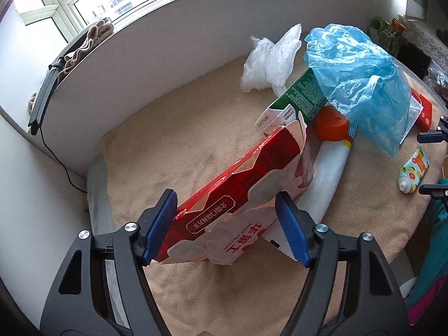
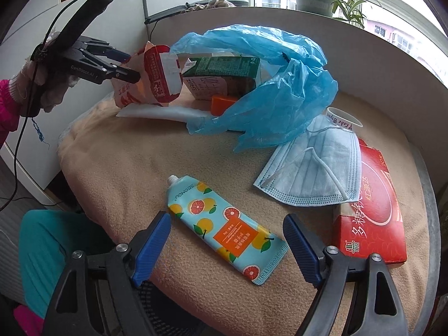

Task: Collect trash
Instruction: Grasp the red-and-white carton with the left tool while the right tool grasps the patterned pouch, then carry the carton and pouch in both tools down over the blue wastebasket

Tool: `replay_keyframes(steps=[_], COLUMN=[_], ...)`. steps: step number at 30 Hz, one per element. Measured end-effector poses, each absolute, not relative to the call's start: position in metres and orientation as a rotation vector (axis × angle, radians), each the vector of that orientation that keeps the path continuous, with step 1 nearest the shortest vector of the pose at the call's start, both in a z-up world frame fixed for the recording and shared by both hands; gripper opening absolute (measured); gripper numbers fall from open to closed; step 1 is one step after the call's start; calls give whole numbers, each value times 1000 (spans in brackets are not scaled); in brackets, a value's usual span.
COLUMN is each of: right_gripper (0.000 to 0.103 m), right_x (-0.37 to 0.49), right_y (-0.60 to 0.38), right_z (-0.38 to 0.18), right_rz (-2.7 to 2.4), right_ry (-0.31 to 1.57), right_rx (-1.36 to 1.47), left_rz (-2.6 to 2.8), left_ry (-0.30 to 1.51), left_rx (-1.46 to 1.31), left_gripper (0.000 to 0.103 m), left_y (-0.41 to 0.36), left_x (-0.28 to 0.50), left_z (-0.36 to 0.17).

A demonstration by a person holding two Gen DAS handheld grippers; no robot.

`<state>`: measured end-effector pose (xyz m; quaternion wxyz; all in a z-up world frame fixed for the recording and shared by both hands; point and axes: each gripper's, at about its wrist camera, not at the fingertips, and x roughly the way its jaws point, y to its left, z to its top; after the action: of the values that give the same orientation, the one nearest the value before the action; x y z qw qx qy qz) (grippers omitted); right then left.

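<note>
Carton [image 1: 238,196] is lying on blanket [image 1: 173,128] w/ left gripper [image 1: 226,224] straddling it, pads [image 1: 161,221] not clearly pressing. Right gripper [image 2: 226,246] is hovering released over tube [image 2: 224,226].

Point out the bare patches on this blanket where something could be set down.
Free: the wide stretch between the white wall and the red paper box, and the strip between the tube and blue bag. Crowded: around the green carton, mask and red carton.
</note>
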<state>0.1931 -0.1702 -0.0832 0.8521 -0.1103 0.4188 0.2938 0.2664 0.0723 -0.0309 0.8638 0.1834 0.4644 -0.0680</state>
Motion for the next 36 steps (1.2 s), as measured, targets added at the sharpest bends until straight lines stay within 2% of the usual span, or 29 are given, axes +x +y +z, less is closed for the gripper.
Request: replay_keyframes(steps=[2,3,4,5,13,16,19,21,22,24,30,32,33,36], right_gripper=[86,87,87,88,88,84,74,61,58,44,13,7,5,5], right_x=[194,194,194,193,195,193,191,190,190,190,197,198,198,200], right_y=[-168,-166,-164,-163,-154,-152,-151,-155,-155,-156,-159,-160,-162,-167], right_z=[-87,-89,-90,-92,-95,-95,-93,-91,-90,-88,-87,-87,-86,-88], right_rz=[616,617,620,621,596,592,600,613,618,627,627,622,622,615], right_ry=[892,898,899,898,896,892,888,892,893,895,911,913,913,922], right_rx=[-248,-257,-264,-273,-261,-278,-292,-284,-282,-270,-177,-150,-133,-76], left_rz=[-135,-125,-89,-57,-90,-69,-52,-41,-38,-10,32,39,36,42], left_ry=[967,965,963,956,963,957,962,950,944,930,911,904,897,877], left_rx=[350,339,350,357,341,360,283,248,230,211,26,-23,-41,-78], left_gripper=[69,47,37,32,34,36,37,35,33,26,16,13,6,5], left_y=[80,84,87,91,85,76,83,88,91,96,129,137,139,142], left_x=[261,260,259,257,261,267,275,274,272,264,246,238,233,217], left_z=[-29,-27,-27,-26,-29,-38,-42,-39,-38,-35,-25,-25,-24,-23])
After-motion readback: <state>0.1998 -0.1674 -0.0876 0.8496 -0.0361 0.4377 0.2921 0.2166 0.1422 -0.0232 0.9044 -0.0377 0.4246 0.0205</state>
